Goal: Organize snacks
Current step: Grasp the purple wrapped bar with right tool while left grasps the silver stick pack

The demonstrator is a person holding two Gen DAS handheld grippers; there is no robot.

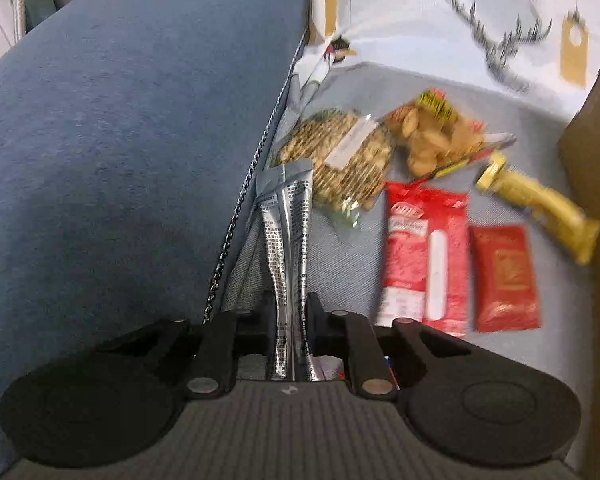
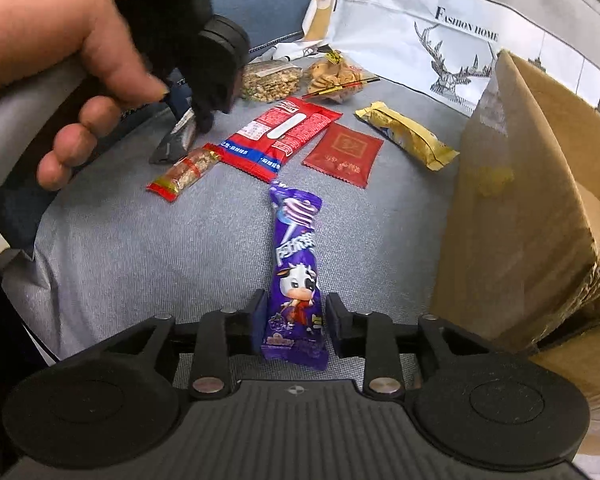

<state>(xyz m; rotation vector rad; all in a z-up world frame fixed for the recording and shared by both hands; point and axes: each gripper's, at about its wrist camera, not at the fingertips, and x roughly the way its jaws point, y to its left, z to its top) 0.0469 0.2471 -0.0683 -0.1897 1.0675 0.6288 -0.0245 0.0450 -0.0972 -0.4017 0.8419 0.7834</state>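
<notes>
The left gripper pinches a silver packet between nearly closed fingers. The right gripper squeezes a purple candy bag over the grey cushion, beside a cardboard box.

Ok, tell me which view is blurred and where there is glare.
Left wrist view: motion-blurred throughout, the print on the silver sachet held in the left gripper smeared, the red packet soft. Right wrist view: sharp, with mild glare on the purple snack between the fingers of the right gripper; fisheye bends the cardboard box.
</notes>
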